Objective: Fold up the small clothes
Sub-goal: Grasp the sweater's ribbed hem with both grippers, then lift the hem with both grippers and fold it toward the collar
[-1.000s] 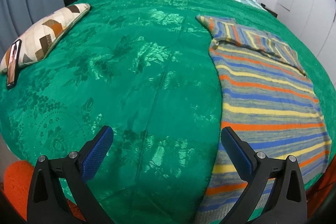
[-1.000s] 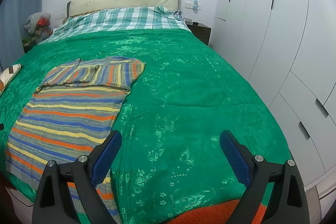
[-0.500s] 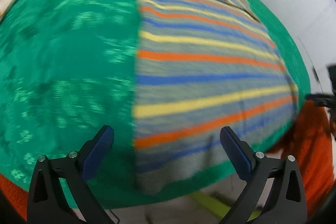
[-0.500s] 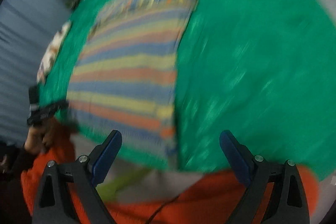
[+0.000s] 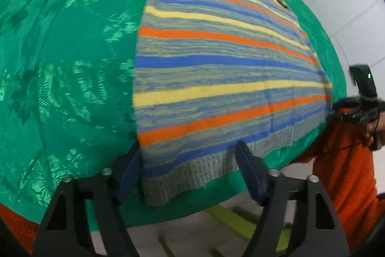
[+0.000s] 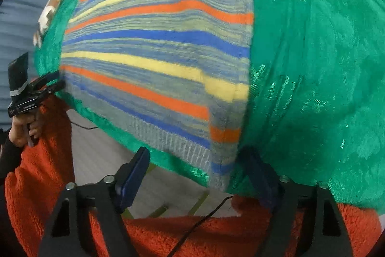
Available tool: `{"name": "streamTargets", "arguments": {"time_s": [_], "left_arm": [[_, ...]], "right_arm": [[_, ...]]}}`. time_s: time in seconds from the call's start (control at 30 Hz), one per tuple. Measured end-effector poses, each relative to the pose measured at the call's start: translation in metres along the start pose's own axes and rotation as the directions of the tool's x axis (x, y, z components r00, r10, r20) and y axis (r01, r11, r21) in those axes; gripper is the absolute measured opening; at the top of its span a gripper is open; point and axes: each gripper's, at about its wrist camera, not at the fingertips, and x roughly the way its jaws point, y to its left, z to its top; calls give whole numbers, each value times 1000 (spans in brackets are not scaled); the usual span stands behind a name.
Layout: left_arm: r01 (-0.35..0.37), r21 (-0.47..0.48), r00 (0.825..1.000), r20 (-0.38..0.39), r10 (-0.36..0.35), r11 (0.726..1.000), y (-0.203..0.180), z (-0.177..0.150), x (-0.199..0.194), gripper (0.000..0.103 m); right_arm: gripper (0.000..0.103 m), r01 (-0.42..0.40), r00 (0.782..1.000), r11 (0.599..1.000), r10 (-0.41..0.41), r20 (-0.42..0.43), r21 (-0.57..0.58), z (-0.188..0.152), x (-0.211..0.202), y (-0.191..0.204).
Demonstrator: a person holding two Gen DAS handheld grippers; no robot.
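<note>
A striped knit sweater (image 5: 216, 59) in blue, orange, yellow and grey lies flat on the green bedspread (image 5: 67, 64), its ribbed hem at the bed's near edge. My left gripper (image 5: 190, 175) is open, its jaws astride the hem's left corner. My right gripper (image 6: 195, 175) is open, its jaws astride the hem's right corner of the sweater (image 6: 163, 59). Each gripper shows small in the other's view, the right one (image 5: 358, 110) at the far right and the left one (image 6: 31, 90) at the far left.
The green bedspread (image 6: 312, 64) covers the whole bed. A patterned pillow (image 6: 55, 6) lies at the bed's left. The person's orange fleece sleeves (image 6: 192, 233) fill the bottom of the views. Floor with yellow-green lines (image 5: 231, 220) shows below the bed edge.
Both grippers dropped from high above the bed to the near edge and closed in on the sweater's hem corners. Their jaws have narrowed somewhat but stay open.
</note>
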Motion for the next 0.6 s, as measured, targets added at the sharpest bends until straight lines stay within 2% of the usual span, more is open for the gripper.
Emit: {"name": "streamTargets", "arguments": {"time_s": [0.03,0.07,0.1,0.13,0.17,0.2,0.27,0.3,0.4,0.47,0.53,0.57,0.6], "left_arm": [[-6,-9,1000,-4,6,1000,4,1,-1,62],[-10,-18,1000,-10,9,1000,6,1,-2,53],[-14,-30,1000,-15,13,999,9,1,-2,34],[-13,-52,1000,-21,12,999,14,1,-3,20],[20,-89,999,-30,-23,996,20,1,-2,5],[66,-138,997,-28,-71,988,28,1,-4,4],[110,-177,993,-18,-115,978,33,0,-10,4],[132,-185,991,-14,-136,974,34,0,-14,4],[246,-215,969,44,-242,945,35,7,-32,4],[331,-249,943,117,-311,910,39,20,-46,4],[398,-282,914,199,-353,873,46,43,-57,4],[430,-298,898,240,-369,852,52,59,-60,4],[448,-311,888,266,-376,838,57,72,-61,4]], "right_arm": [[59,-4,1000,1000,4,-19,-10,-1,2,1],[51,-20,999,1000,19,-39,-22,-3,3,3],[24,-54,997,998,52,-57,-30,-6,4,4],[7,-61,997,998,60,-47,-24,-7,2,4],[7,-71,997,997,70,-34,-10,-9,-1,2],[7,-98,995,995,98,-16,7,-11,-6,-1],[7,-177,984,983,176,31,42,-16,-18,-6],[7,-250,967,966,246,67,67,-20,-27,-12],[7,-381,916,920,364,168,90,-23,-51,-23],[7,-453,874,887,420,246,93,-18,-65,-29],[6,-535,804,840,471,363,95,-6,-84,-39],[6,-561,776,823,482,407,95,1,-92,-44],[6,-594,735,799,490,469,96,15,-101,-52]]}}
